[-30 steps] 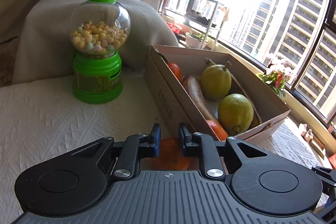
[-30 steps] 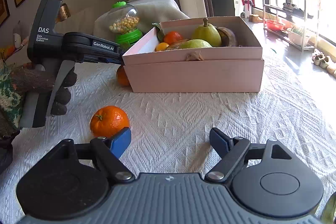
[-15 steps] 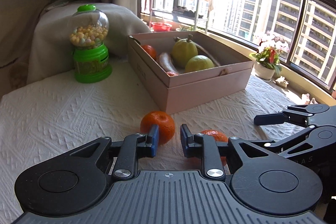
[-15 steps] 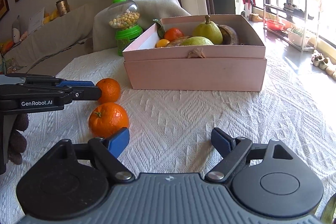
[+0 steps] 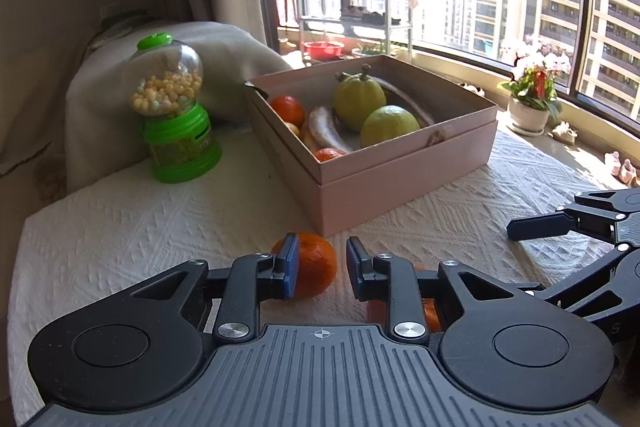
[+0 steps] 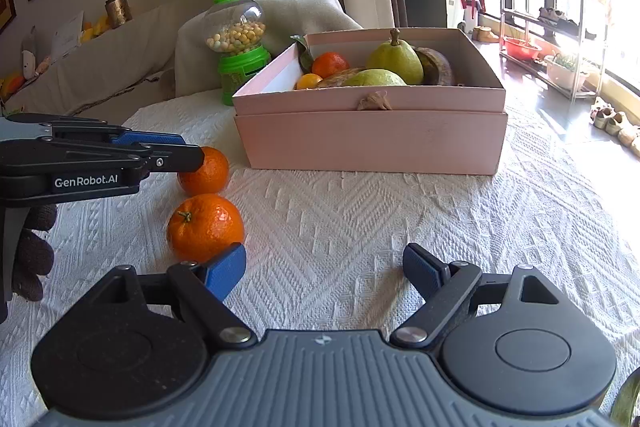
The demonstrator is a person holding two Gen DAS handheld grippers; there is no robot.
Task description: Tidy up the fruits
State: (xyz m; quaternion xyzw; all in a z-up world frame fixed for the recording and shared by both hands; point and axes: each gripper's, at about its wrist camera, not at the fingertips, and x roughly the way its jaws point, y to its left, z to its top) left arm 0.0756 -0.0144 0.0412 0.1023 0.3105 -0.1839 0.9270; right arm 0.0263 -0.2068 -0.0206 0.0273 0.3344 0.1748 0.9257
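Note:
A pink box (image 5: pixel 400 183) (image 6: pixel 372 139) on the white cloth holds pears (image 5: pixel 356 101), a banana (image 5: pixel 326 133) and tangerines (image 5: pixel 287 109). Two tangerines lie on the cloth in front of it. My left gripper (image 5: pixel 318 265) (image 6: pixel 188 157) is partly open around the farther tangerine (image 5: pixel 316 269) (image 6: pixel 206 175), with a gap on its right side. The nearer tangerine (image 6: pixel 206 227) (image 5: pixel 430 313) lies just ahead of my right gripper's left fingertip (image 6: pixel 224 269). My right gripper (image 6: pixel 324 269) (image 5: pixel 560 223) is wide open and empty.
A green candy dispenser (image 5: pixel 172 115) (image 6: pixel 238 43) stands left of the box, by a cloth-covered cushion (image 5: pixel 224 55). A flower pot (image 5: pixel 528 99) stands on the window sill at the right. A metal rack (image 6: pixel 556 27) stands beyond the table.
My left gripper has pulled back from the box side and come down to the tangerine on the cloth, its fingers now on either side of it. My right gripper has barely moved.

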